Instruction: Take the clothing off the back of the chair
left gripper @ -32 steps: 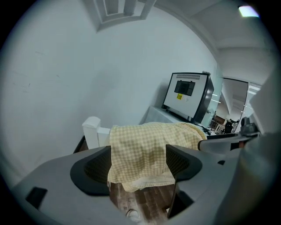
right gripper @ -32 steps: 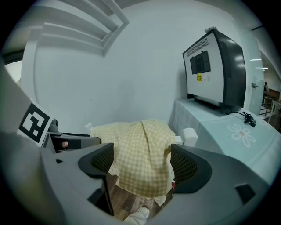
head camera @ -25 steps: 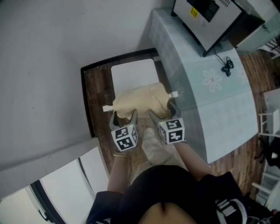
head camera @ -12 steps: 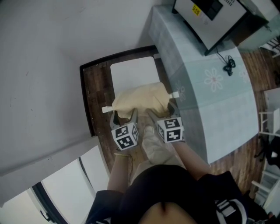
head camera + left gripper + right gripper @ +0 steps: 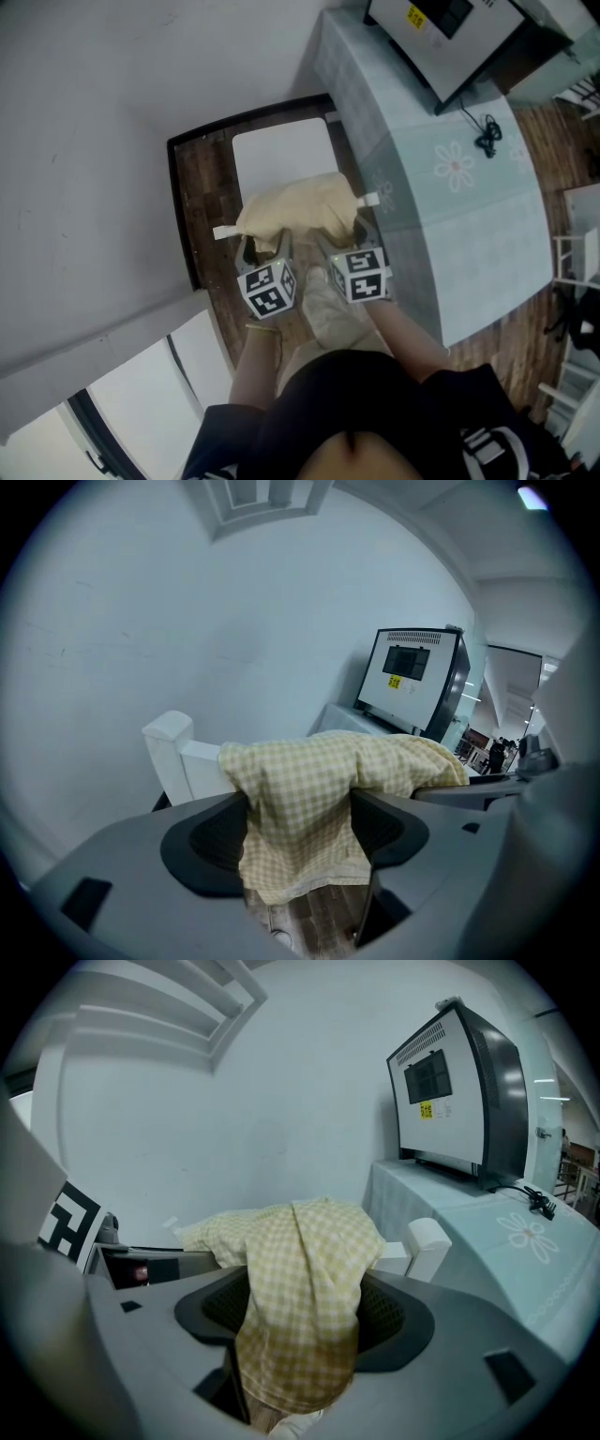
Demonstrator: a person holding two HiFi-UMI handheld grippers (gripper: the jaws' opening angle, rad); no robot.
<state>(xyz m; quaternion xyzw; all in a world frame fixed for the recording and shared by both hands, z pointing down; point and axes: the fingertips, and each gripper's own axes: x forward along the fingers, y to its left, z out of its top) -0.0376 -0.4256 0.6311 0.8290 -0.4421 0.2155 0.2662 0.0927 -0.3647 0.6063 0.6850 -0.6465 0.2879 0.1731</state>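
Left gripper [image 5: 300,829]: the jaws are held wide and have just been drawn inward, and the yellow checked garment [image 5: 305,785] is seen hanging between them, brushed by both pads but not yet clamped. The same is seen at the right gripper [image 5: 305,1314], where the jaws have been narrowed a little, the gap is filled with cloth and no firm hold is taken. The garment is draped over the back of the white chair [image 5: 281,155], with a corner post left poking out at each end. The chair is hemmed in by a grey wall [image 5: 94,141] beyond it, and a worktop [image 5: 450,216] under pale flowered cloth is set just beside it on the right. A boxy machine [image 5: 441,37] and a black cable [image 5: 486,141] are carried on that worktop.
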